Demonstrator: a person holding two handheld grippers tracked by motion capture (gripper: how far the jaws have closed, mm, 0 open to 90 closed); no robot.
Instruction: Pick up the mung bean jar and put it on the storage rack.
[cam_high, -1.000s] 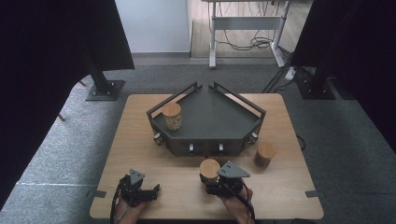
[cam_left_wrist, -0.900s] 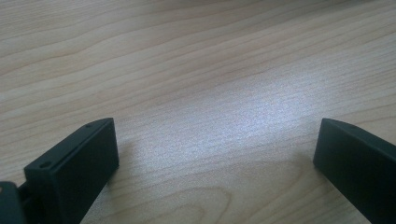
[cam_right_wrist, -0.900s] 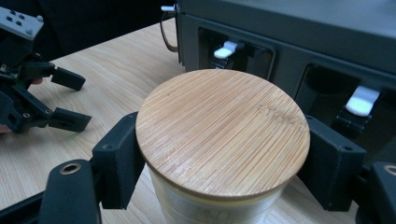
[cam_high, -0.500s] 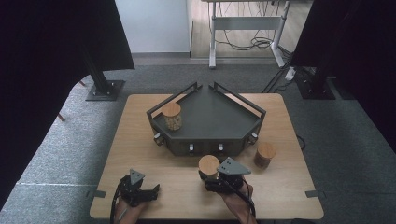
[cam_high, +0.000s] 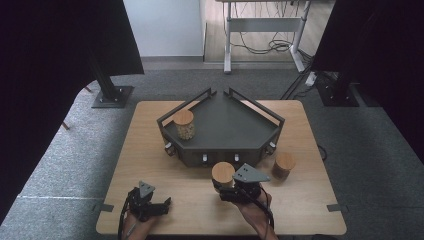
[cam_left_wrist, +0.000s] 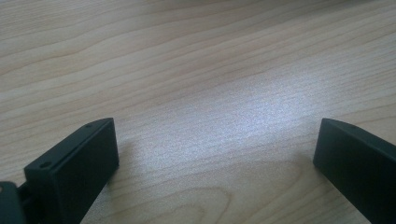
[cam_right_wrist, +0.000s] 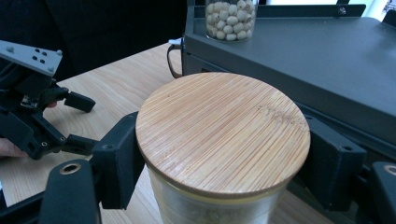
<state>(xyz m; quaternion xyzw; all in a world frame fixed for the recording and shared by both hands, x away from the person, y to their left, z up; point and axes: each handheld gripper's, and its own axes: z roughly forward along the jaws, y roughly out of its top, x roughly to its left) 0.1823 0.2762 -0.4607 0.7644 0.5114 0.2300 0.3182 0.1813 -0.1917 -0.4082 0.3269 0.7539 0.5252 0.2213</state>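
R claw (cam_high: 226, 186) is clamped on a glass jar w/ bamboo lid (cam_high: 223, 173), one jaw each side of the glass just under the lid. In the right gripper view the lid (cam_right_wrist: 223, 133) sits between both black jaws, pads pressed against the jar wall; pale round bits show through the glass below the rim. Jar is at the front-centre of the wooden surface (cam_high: 150, 150), just in front of the dark tray's (cam_high: 235, 125) front wall, close to it but whether touching I can't tell. Whether the jar's base is on the surface or off it can't be told either. The person's R hand (cam_high: 255, 210) comes in from the bottom edge, grey three-cornered plate on top of the gripper.

L claw (cam_high: 165, 204) is wide, nothing between the jaws. It's low over the front-left part of the surface, well apart from the held jar. The left gripper view has both jaws far apart w/ bare wood grain (cam_left_wrist: 201, 93) between them.

2nd jar (cam_high: 184, 124), same lid type, filled w/ pale beans, stands upright inside the tray at its left side; it also shows at top of the right gripper view (cam_right_wrist: 231, 18). 3rd jar (cam_high: 283, 165) stands on the surface just off the tray's front-right corner, to the right of the held one.
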